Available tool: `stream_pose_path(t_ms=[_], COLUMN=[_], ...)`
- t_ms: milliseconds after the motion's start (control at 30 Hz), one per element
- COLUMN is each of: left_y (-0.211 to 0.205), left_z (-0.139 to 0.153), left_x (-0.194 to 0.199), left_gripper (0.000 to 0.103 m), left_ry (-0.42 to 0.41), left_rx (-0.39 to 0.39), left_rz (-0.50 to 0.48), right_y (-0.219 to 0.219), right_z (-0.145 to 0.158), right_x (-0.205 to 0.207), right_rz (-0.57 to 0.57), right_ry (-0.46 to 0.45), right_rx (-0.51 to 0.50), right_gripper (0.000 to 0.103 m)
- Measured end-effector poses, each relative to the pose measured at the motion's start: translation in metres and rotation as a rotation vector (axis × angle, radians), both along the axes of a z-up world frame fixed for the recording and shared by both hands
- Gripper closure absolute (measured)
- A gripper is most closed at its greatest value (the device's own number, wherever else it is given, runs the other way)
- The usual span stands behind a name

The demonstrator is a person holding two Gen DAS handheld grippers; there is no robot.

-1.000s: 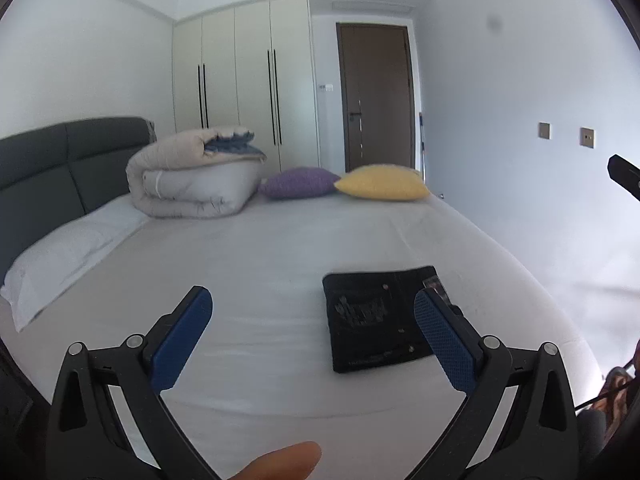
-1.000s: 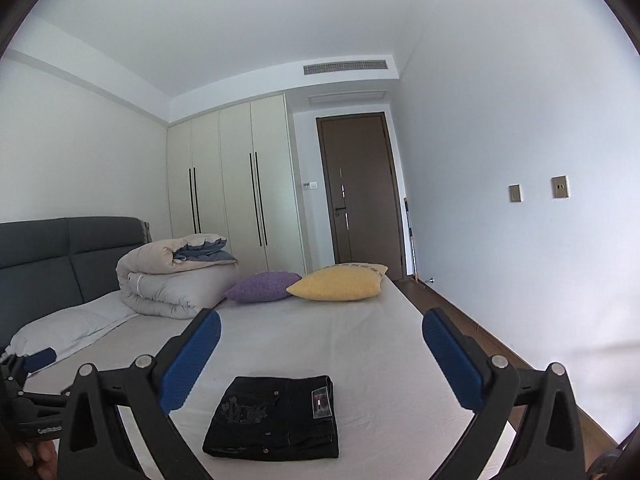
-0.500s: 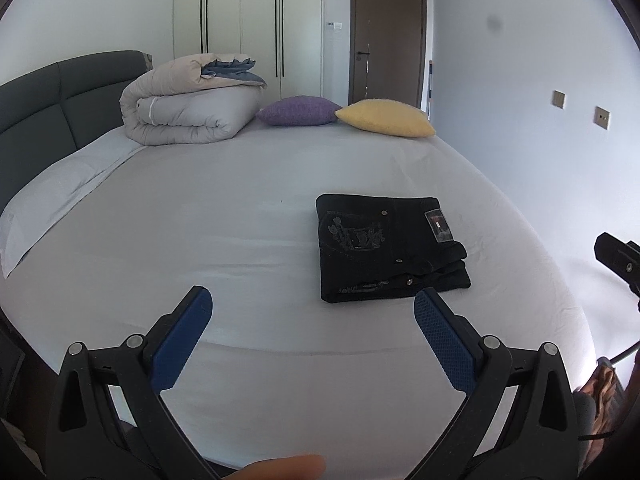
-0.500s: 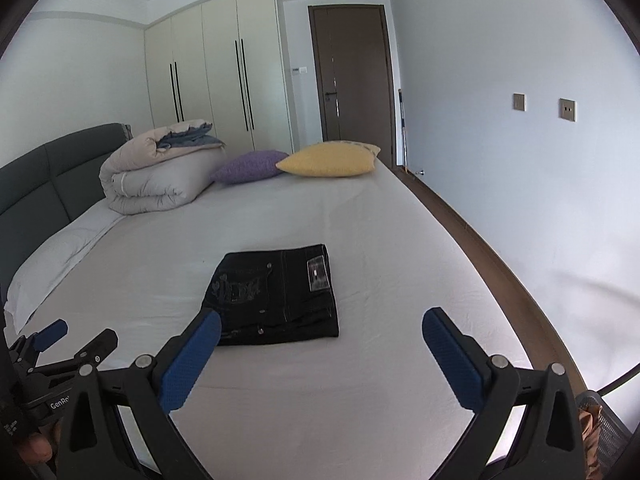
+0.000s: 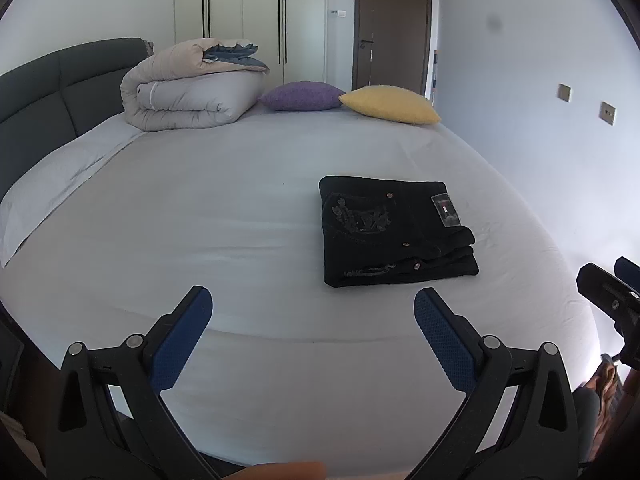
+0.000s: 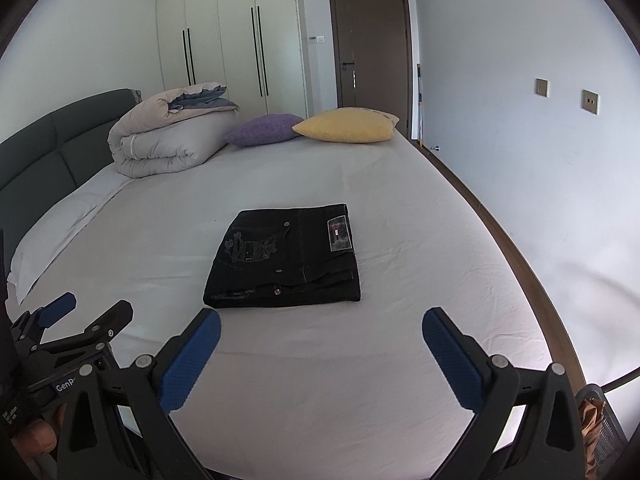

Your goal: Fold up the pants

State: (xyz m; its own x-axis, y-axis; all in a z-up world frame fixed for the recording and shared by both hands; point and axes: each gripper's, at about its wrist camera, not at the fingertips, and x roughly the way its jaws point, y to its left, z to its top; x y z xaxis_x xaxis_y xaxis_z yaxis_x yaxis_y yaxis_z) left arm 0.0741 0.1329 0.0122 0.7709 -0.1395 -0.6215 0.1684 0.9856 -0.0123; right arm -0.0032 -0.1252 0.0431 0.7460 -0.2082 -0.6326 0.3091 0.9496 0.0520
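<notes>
Nearest in each wrist view are the tools themselves. The left gripper [image 5: 313, 312] hangs over the near edge of the bed [image 5: 200, 240] with its jaws spread wide and nothing between them; the right gripper [image 6: 321, 332] does the same, jaws wide apart and empty. In the half second before this, both cameras tipped downward and drew back a little, so more mattress shows in front of the blue pads [image 6: 192, 364], and neither tool is near cloth.

Just beyond, at about one o'clock from the left gripper and eleven o'clock from the right, the black jeans [image 6: 286, 258] lie as a compact rectangle flat on the white sheet, layers stacked at the near edge, a brand patch [image 6: 339, 233] on top. They have not shifted over the last second. Judging by that tidy stack and the retreating, empty jaws, the folding looks finished.

Farther off, at the head of the bed, sit a rolled duvet [image 5: 188, 92], a purple cushion [image 5: 302, 96] and a yellow cushion [image 5: 390, 104], with wardrobe doors [image 6: 240, 40] and a brown door [image 6: 370, 40] behind.
</notes>
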Motion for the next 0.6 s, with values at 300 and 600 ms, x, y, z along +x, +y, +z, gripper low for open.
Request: stream_pose_path(t_ms=[300,600], left_y=[0.0006,0.0001], left_z=[-0.0028,-0.0048], left_x=[0.0010,0.0005], left_gripper=[0.000,0.000], left_ry=[0.005,0.010], left_rx=[-0.003,-0.004], left_rz=[0.003,0.004], right_y=[-0.0007,-0.0020], right_z=[-0.0031,-0.0054], right_x=[0.0027,0.0028], right_rz=[0.004,0.001], right_ry=[0.023,0.032], right_rx=[0.007,0.014], right_gripper=[0.000,0.000])
